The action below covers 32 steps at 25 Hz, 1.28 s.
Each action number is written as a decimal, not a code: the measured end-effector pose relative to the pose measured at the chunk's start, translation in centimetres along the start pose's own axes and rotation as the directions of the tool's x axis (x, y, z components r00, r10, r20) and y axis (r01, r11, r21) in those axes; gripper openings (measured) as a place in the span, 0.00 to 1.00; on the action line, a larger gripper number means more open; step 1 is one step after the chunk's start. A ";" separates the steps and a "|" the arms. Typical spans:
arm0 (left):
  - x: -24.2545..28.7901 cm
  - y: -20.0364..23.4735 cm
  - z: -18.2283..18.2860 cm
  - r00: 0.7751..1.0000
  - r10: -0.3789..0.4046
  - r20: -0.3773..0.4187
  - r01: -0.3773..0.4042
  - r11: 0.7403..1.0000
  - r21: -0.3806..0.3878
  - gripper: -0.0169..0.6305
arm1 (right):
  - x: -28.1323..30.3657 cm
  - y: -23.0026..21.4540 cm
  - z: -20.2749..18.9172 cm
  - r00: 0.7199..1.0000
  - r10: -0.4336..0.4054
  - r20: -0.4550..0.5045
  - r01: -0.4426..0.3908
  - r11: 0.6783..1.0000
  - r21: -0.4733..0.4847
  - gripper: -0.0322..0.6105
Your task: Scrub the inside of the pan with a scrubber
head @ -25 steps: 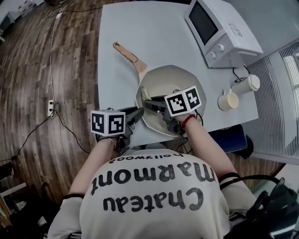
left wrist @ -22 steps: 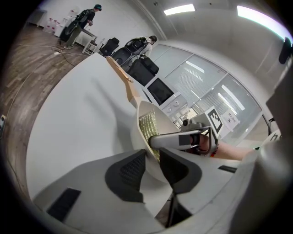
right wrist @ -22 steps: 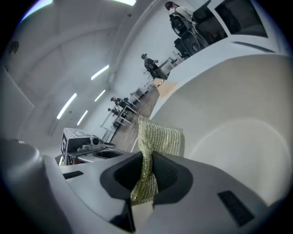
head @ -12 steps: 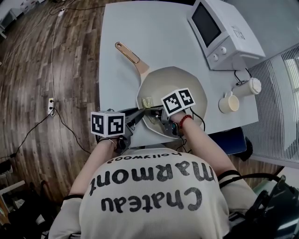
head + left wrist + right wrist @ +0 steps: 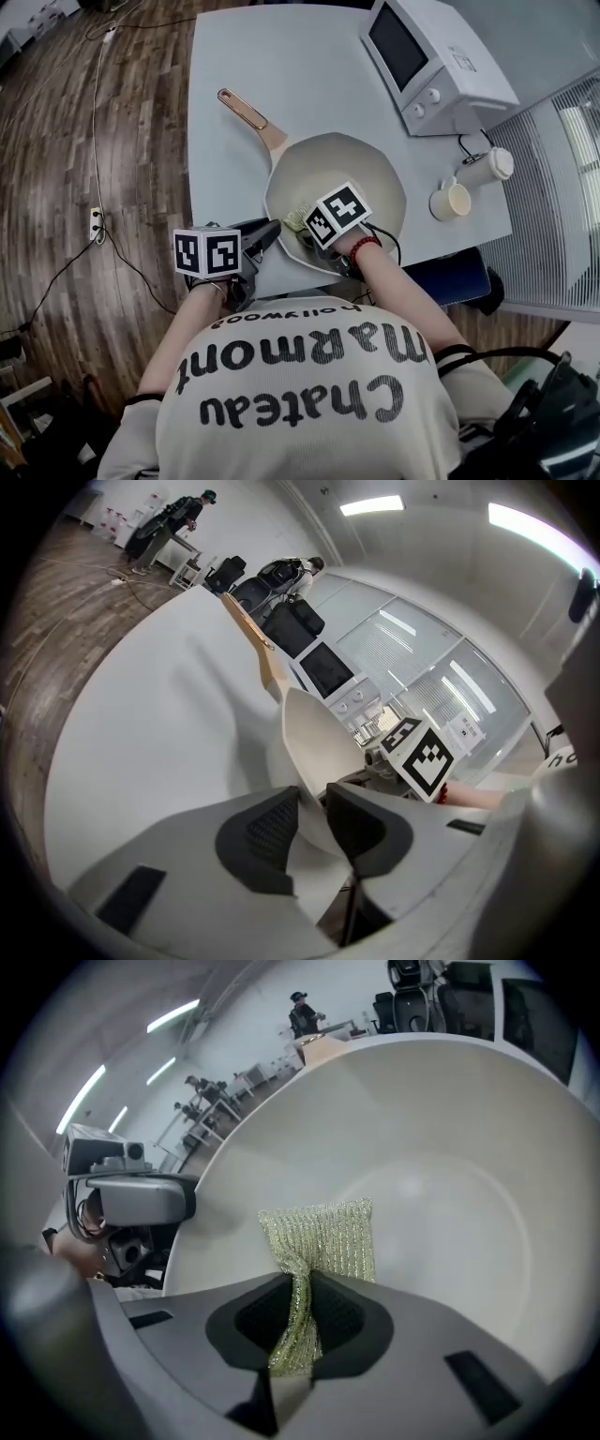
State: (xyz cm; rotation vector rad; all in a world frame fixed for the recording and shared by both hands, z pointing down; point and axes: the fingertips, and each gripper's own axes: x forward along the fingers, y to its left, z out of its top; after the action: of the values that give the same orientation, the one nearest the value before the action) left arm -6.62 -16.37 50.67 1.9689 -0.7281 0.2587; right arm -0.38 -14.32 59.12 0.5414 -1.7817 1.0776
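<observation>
A cream pan (image 5: 352, 173) with a copper-tipped handle (image 5: 242, 111) lies on the pale table (image 5: 234, 56). My left gripper (image 5: 265, 234) is shut on the pan's near-left rim; in the left gripper view, both pads (image 5: 272, 832) press the thin rim of the pan (image 5: 314, 747). My right gripper (image 5: 302, 225) is inside the pan at its near-left side, shut on a green-gold mesh scrubber (image 5: 297, 217). The right gripper view has the scrubber (image 5: 323, 1237) pinched at its lower end between the jaws of the right gripper (image 5: 300, 1312), its free end flat on the pan (image 5: 450, 1166).
A white microwave (image 5: 441, 61) stands at the table's back right. A cream mug (image 5: 453, 200) and a white cup (image 5: 489, 166) sit at the right edge with a cable. The table's near edge runs just under the pan. People stand far off (image 5: 183, 513).
My right gripper has drawn the scrubber across the pan floor toward the near-left rim. The left gripper has kept its hold on the rim.
</observation>
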 end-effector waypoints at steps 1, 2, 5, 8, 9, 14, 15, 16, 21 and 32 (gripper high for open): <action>0.0 0.0 0.0 1.000 -0.002 0.000 0.002 1.000 0.000 0.18 | -0.1 -0.3 -0.2 0.999 -0.028 -0.017 0.028 0.999 -0.016 0.14; 0.1 0.0 0.1 1.000 -0.004 0.001 0.004 1.000 0.001 0.18 | -0.3 -0.6 -0.4 0.998 -0.056 -0.036 0.055 0.998 -0.035 0.14; 0.1 -0.1 0.1 1.000 -0.008 0.003 0.008 1.000 0.007 0.18 | -0.8 -1.5 -1.3 0.985 -0.139 -0.098 0.130 0.987 -0.094 0.14; 0.0 -0.2 0.1 1.000 -0.014 0.003 0.014 1.000 0.010 0.17 | -1.4 -2.4 -2.0 0.972 -0.192 -0.136 0.177 0.977 -0.119 0.14; -0.1 -0.3 0.2 1.000 -0.016 0.003 0.016 1.000 0.012 0.17 | -1.6 -2.8 -2.2 0.968 -0.205 -0.143 0.188 0.975 -0.120 0.14; -0.1 -0.3 0.3 1.000 -0.021 0.002 0.021 1.000 0.020 0.15 | -2.6 -5.0 -3.2 0.954 -0.245 -0.171 0.232 0.969 -0.089 0.14; -0.1 -0.3 0.3 1.000 -0.022 0.004 0.022 1.000 0.019 0.15 | -2.8 -5.5 -3.4 0.950 -0.255 -0.181 0.243 0.966 -0.085 0.14; -0.1 -0.3 0.3 1.000 -0.023 0.007 0.023 1.000 0.018 0.15 | -3.1 -5.9 -3.6 0.943 -0.269 -0.194 0.257 0.963 -0.086 0.14; -0.1 -0.3 0.3 1.000 -0.016 0.012 0.015 0.999 0.031 0.15 | -4.1 -8.1 -4.4 0.887 -0.375 -0.271 0.352 0.927 -0.129 0.14; -0.2 -0.2 0.4 0.999 0.016 0.041 -0.017 1.000 0.008 0.14 | -5.6 -11.8 -5.2 0.771 -0.565 -0.293 0.485 0.820 -0.305 0.14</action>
State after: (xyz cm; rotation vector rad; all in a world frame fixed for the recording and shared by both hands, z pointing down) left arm -6.70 -16.55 50.20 1.9815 -0.7714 0.2317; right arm 13.42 -16.50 60.09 0.6125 -1.2700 0.5352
